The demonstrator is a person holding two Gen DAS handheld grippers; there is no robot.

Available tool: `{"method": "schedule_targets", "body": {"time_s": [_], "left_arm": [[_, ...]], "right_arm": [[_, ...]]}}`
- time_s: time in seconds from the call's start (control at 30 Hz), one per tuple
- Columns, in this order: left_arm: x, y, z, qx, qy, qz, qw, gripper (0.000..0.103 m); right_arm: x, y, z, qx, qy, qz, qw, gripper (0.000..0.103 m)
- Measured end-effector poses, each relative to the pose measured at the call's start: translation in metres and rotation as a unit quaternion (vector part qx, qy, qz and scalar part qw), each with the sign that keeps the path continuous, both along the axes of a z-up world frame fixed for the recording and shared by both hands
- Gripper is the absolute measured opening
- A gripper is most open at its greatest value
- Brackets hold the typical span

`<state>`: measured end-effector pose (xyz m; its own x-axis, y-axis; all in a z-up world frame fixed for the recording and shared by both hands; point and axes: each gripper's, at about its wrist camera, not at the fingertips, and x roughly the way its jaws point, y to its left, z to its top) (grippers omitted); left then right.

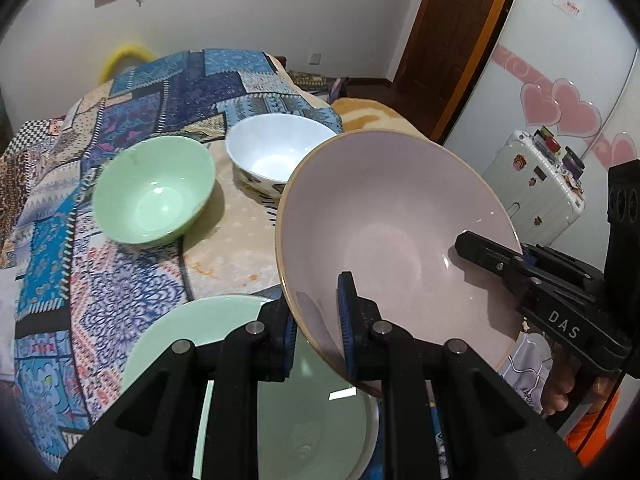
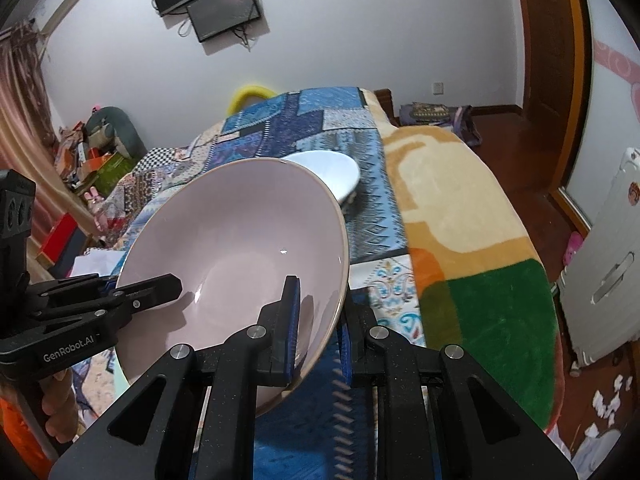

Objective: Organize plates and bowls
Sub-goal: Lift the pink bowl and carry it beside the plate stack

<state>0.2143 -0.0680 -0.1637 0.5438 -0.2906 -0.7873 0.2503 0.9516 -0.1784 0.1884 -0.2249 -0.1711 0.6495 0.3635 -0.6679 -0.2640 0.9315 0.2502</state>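
A large pink bowl [image 1: 392, 220] is held in the air, tilted, over the patterned tablecloth. My left gripper [image 1: 318, 336] is shut on its near rim. My right gripper [image 2: 318, 334] is shut on the opposite rim of the pink bowl [image 2: 236, 240]; it shows in the left wrist view [image 1: 516, 258] at the right. A green bowl [image 1: 154, 190] and a white bowl [image 1: 276, 152] stand upright on the table behind. A green plate [image 1: 236, 344] lies under my left gripper. The white bowl [image 2: 332, 168] peeks out behind the pink one.
The table is covered with a blue patchwork cloth [image 1: 132, 280] and an orange and green blanket [image 2: 472, 240]. A white suitcase [image 1: 536, 184] stands at the right by a wooden door [image 1: 452, 36]. Clutter lies on the floor at the left [image 2: 92, 160].
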Motion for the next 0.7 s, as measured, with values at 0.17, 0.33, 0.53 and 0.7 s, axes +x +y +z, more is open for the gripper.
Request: {"method": "schedule_targets", "body": {"time_s": [0.17, 0.33, 0.53, 0.7], "left_arm": [[-0.018, 0.018, 0.012, -0.004, -0.011, 0.012, 0.9999, 0.018], [-0.039, 0.044, 0.022, -0.008, -0.021, 0.028, 0.9993, 0.018], [-0.065, 0.077, 0.028, -0.012, -0.027, 0.053, 0.9982, 0.018], [-0.086, 0.109, 0.027, -0.014, -0.028, 0.079, 0.9964, 0.018]], "right_arm": [[-0.009, 0.024, 0.007, -0.003, -0.010, 0.016, 1.000, 0.015], [-0.017, 0.049, 0.011, -0.007, -0.017, 0.037, 0.999, 0.016], [-0.024, 0.084, 0.011, -0.014, -0.020, 0.072, 0.997, 0.016], [-0.030, 0.114, 0.007, -0.015, -0.018, 0.102, 0.995, 0.016]]}}
